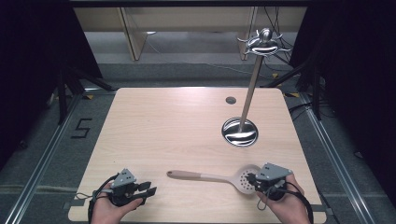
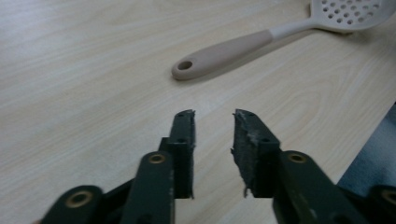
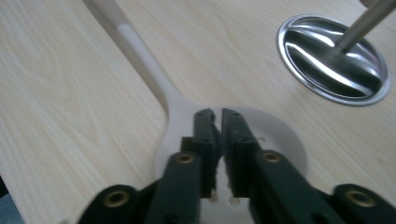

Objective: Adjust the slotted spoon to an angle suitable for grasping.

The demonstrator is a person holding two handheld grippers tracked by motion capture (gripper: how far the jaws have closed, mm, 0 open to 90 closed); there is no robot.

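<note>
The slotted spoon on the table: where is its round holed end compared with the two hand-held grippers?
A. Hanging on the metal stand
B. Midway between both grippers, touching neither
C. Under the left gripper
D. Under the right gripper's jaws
D: the right gripper has its nearly closed jaws over the slotted spoon's holed bowl, while the handle points toward the left gripper.

The light wood table (image 1: 154, 135) lay bare across its left half and far edge, leaving wide room there. A slotted spoon (image 1: 212, 177) lay flat along the near edge between the left gripper (image 1: 148, 191) and the right gripper (image 1: 252, 178), blocking a straight pass between them. On the right, a tall metal utensil stand (image 1: 250, 88) rose from its round base (image 1: 240, 131), barring the far right side.
</note>
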